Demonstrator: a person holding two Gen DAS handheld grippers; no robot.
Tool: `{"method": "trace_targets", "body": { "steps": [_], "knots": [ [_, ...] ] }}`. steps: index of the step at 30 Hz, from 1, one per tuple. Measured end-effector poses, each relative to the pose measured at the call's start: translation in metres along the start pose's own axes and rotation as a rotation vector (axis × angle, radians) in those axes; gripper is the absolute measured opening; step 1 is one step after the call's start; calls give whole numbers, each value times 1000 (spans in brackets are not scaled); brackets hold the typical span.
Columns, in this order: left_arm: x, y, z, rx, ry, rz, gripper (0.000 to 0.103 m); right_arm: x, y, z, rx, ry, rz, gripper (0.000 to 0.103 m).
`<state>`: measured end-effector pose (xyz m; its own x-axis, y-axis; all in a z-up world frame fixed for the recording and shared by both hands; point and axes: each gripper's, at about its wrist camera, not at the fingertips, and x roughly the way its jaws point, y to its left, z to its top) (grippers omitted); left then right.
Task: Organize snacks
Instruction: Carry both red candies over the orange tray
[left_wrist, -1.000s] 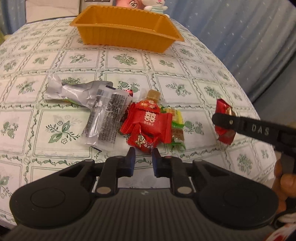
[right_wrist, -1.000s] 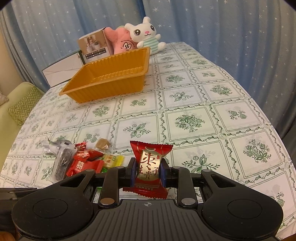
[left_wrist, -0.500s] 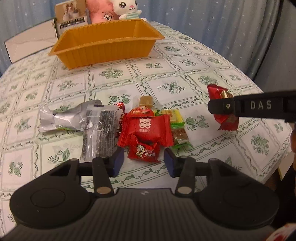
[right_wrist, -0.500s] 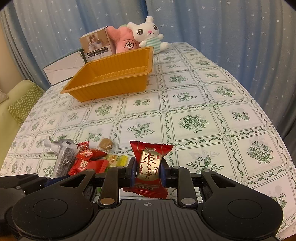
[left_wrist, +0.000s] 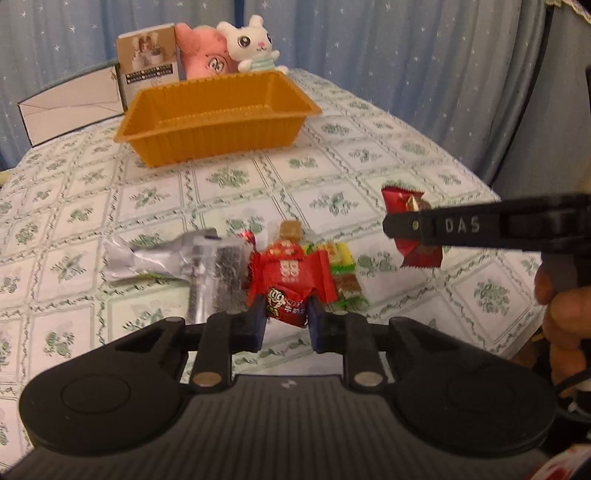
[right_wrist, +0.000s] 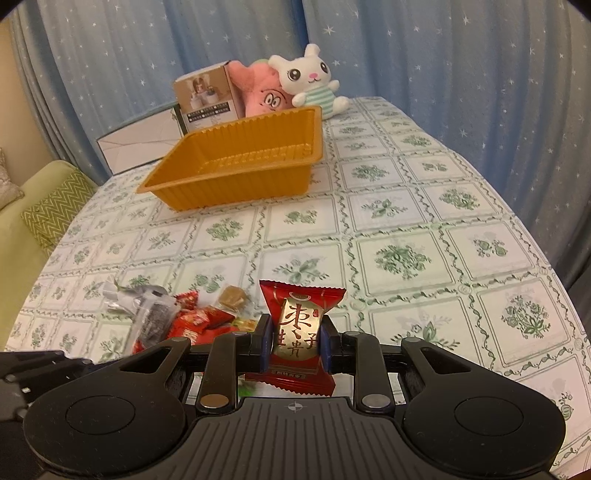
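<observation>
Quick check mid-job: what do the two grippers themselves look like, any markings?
Both are matte black plastic. The left gripper and right gripper each have a ribbed body, two round side housings, silver screws and dark blue pads on the fingers. The right one's side reads "DAS".

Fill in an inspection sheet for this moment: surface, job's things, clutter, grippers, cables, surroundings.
Surface: table under a green floral cloth.
Job's things: orange tray, nothing seen inside; snack pile at the near edge.
Clutter: rabbit plush, pink plush, small box, white box behind the tray.
Grippers: left gripper shut on a small red candy; right gripper shut on a red-and-gold candy.
Cables: nothing seen.
Surroundings: blue starred curtains; green sofa.
</observation>
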<state>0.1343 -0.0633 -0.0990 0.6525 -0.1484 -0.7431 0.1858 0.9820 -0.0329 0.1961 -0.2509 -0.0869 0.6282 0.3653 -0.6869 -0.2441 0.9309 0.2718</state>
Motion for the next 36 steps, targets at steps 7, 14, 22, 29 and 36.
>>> {"method": "trace_targets", "body": {
  "steps": [7, 14, 22, 29, 36],
  "knots": [
    [-19, 24, 42, -3, -76, 5, 21, -6, 16, 21, -29, -53, 25, 26],
    [-14, 55, 94, -11, -138, -8, 21, 3, 26, 60, -50, -119, 31, 26],
    [26, 92, 132, -41, -173, 17, 21, 43, 25, 112, -58, -141, 18, 26],
    [64, 116, 155, -79, -197, 34, 21, 81, 23, 141, -45, -142, 10, 26],
    [94, 138, 176, -95, -203, 15, 21, 119, 27, 173, -29, -170, 37, 26]
  ]
}}
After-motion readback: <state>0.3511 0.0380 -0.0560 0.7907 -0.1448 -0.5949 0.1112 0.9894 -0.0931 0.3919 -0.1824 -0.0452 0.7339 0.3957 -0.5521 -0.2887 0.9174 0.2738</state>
